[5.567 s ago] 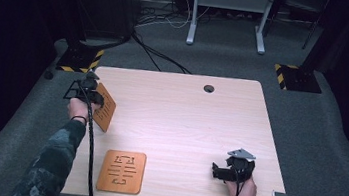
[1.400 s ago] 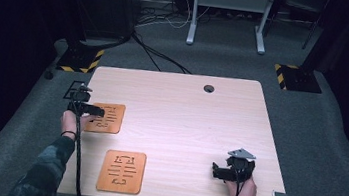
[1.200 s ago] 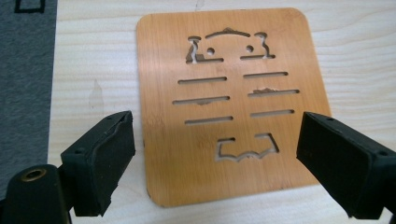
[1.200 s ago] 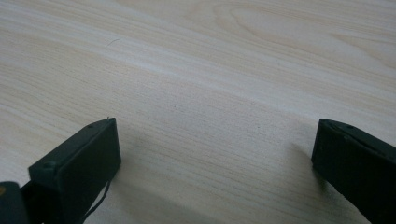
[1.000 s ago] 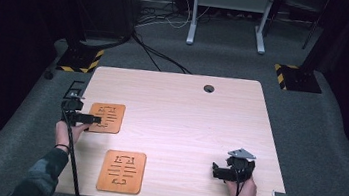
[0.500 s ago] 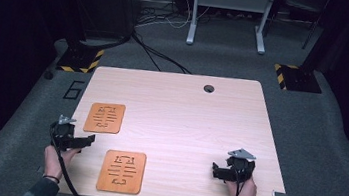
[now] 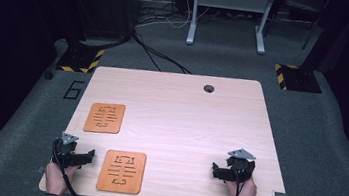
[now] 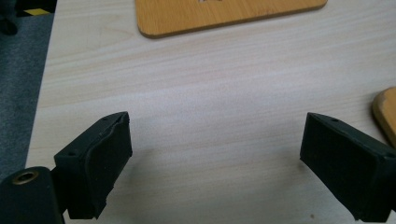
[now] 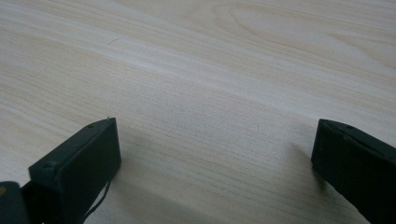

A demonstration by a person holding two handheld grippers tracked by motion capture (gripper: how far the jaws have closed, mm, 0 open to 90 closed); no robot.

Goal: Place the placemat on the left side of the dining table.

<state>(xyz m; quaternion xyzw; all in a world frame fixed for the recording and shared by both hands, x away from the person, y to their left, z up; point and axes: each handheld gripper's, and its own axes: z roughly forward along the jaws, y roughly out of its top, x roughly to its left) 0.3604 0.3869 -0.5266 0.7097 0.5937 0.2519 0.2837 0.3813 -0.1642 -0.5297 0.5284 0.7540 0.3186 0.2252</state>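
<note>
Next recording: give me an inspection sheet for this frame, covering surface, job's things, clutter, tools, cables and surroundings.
Surface: pale wood table, round hole near the far edge.
Job's things: two orange boards with cut-out slots lying flat, apart from each other; far board at the left side, near board at the front edge.
Clutter: nothing seen on the table.
Tools: left tool low at the front left corner, jaws wide open, holding nothing, beside the near board; right tool low at the front right, jaws wide open over bare wood.
Cables: one trails from each tool toward the person; more run across the floor behind.
Surroundings: grey carpet, desk frame legs, yellow-black striped bases.
</note>
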